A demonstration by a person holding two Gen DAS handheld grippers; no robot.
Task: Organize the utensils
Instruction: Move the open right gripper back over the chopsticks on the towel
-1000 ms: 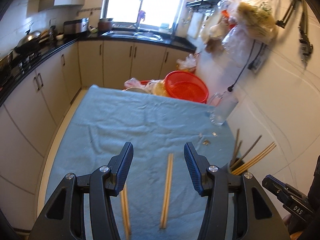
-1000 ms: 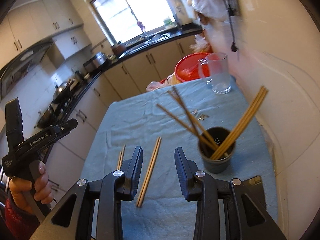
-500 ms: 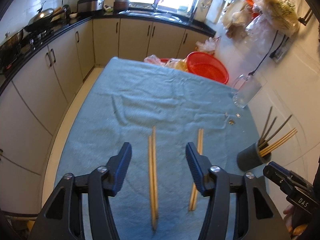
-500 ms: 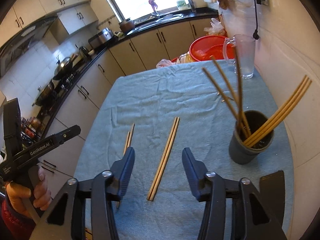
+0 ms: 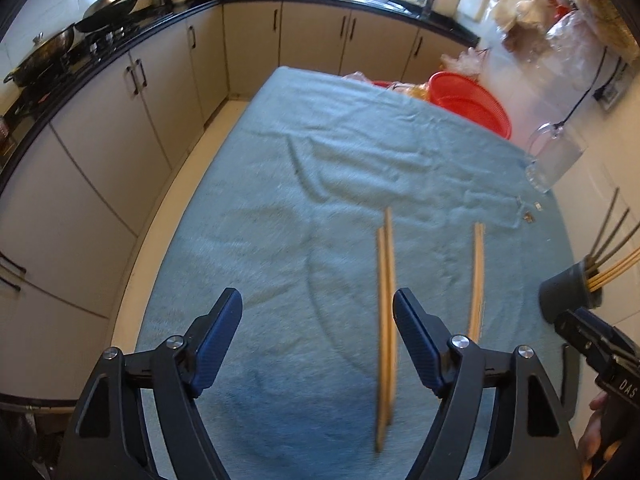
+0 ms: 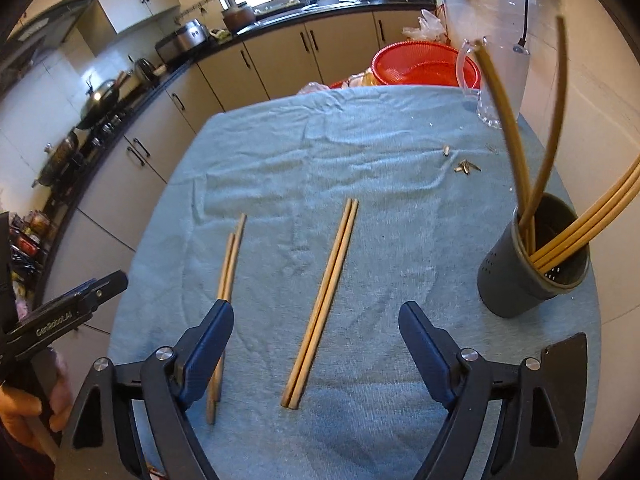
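Two pairs of wooden chopsticks lie on the blue cloth (image 6: 360,152). In the right wrist view, one pair (image 6: 324,300) lies between the opening jaws of my right gripper (image 6: 316,316), untouched by the pads. The other pair (image 6: 226,272) runs under its left finger. In the left wrist view, my left gripper (image 5: 318,308) hangs over the cloth with its jaws opening. A chopstick pair (image 5: 385,320) lies just inside its right finger, not gripped. The second pair (image 5: 477,280) lies outside it. A dark grey holder (image 6: 532,272) at the right holds several chopsticks.
A red basket (image 6: 424,64) and a glass mug (image 5: 554,160) stand at the table's far right. Small metal bits (image 6: 464,166) lie on the cloth. A tiled wall runs along the right edge. Kitchen cabinets and a stove line the left and back.
Both grippers have come down closer to the cloth and tilted further downward. Their jaws have spread wider. The chopsticks on the cloth have not moved.
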